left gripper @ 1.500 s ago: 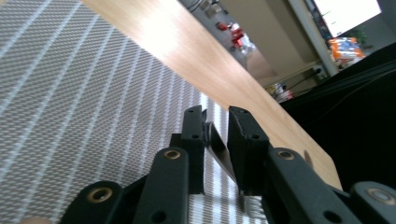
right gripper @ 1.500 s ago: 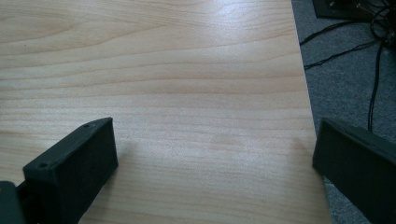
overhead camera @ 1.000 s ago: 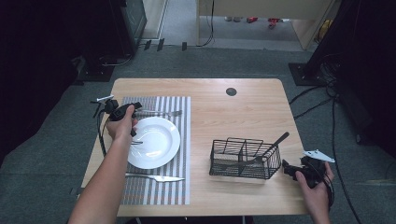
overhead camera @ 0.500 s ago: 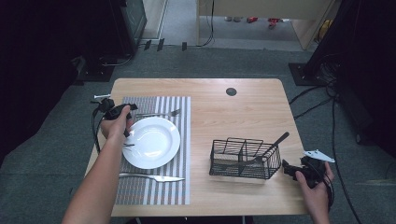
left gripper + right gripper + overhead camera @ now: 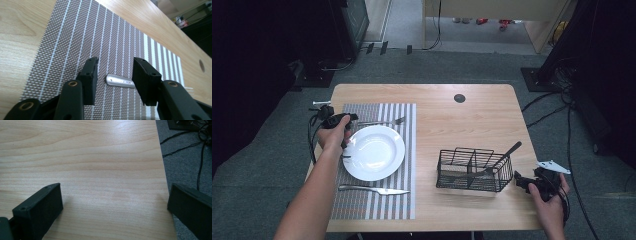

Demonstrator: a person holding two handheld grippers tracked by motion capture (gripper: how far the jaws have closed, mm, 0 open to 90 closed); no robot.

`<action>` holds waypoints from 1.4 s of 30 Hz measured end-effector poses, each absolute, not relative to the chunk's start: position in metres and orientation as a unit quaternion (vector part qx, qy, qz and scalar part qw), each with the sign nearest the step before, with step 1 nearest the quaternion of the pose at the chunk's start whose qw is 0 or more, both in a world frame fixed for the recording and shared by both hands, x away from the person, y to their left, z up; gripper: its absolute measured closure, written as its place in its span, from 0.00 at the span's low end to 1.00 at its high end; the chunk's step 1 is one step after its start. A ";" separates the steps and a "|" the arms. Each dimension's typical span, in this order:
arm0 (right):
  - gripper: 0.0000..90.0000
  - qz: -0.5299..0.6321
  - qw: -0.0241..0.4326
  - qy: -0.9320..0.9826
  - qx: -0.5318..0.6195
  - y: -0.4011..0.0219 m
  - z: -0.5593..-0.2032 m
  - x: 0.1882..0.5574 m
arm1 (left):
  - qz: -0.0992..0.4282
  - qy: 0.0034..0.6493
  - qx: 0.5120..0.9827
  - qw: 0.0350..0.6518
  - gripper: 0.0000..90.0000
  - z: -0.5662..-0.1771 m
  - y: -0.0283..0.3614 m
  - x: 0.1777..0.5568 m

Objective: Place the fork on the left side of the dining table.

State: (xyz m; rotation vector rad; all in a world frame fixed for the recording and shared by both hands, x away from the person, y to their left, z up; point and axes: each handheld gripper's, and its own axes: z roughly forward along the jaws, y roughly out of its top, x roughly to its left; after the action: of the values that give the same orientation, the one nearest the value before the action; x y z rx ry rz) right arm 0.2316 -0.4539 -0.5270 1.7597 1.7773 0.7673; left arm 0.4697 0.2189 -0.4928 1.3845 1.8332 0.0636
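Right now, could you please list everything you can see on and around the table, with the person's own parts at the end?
table: one, light wood, centre of the high view.
placemat: one, grey with white stripes, left part of the table.
plate: one, white, on the placemat.
fork: one, silver, on the placemat behind the plate; its handle end lies between the left gripper's jaws, untouched.
knife: one, silver, on the placemat in front of the plate.
wire basket: one, black, right part of the table, with a dark utensil leaning out.
left gripper: one, black, open over the fork handle, jaws just narrowed.
right gripper: one, black, open, near the table's right edge.
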 end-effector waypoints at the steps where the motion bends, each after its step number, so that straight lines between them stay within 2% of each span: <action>1: 0.00 0.283 0.260 0.656 0.650 -0.454 -0.527 0.232 | 0.030 0.725 0.554 0.409 0.63 -0.493 0.219 0.469; 4: 0.00 0.283 0.260 0.656 0.650 -0.454 -0.527 0.232 | 0.047 0.713 0.565 0.412 0.60 -0.491 0.220 0.466; 7: 0.00 0.283 0.260 0.656 0.650 -0.454 -0.527 0.232 | 0.066 0.703 0.567 0.424 0.51 -0.488 0.222 0.460; 8: 0.00 0.283 0.260 0.656 0.650 -0.454 -0.527 0.232 | 0.074 0.699 0.571 0.425 0.51 -0.487 0.223 0.458; 12: 0.00 0.283 0.260 0.656 0.650 -0.454 -0.527 0.232 | 0.122 0.680 0.598 0.406 0.42 -0.478 0.227 0.446; 16: 0.00 0.283 0.260 0.656 0.650 -0.454 -0.527 0.232 | 0.125 0.677 0.595 0.416 0.34 -0.466 0.235 0.430; 18: 0.00 0.283 0.260 0.655 0.650 -0.454 -0.527 0.232 | 0.131 0.671 0.602 0.413 0.26 -0.459 0.238 0.422; 24: 0.00 0.282 0.260 0.654 0.652 -0.454 -0.527 0.232 | 0.140 0.632 0.620 0.443 0.15 -0.447 0.244 0.392; 30: 0.00 0.282 0.260 0.654 0.652 -0.454 -0.527 0.232 | 0.167 0.601 0.643 0.443 0.15 -0.436 0.243 0.359; 42: 0.00 0.282 0.260 0.654 0.652 -0.454 -0.527 0.232 | 0.179 0.584 0.660 0.438 0.15 -0.446 0.246 0.307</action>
State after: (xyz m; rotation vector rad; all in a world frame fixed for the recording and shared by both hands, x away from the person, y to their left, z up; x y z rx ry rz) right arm 0.2319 -0.4536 -0.5269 1.7658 1.7726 0.7633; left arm 0.3073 0.2463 -0.4459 1.6397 1.4526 0.4443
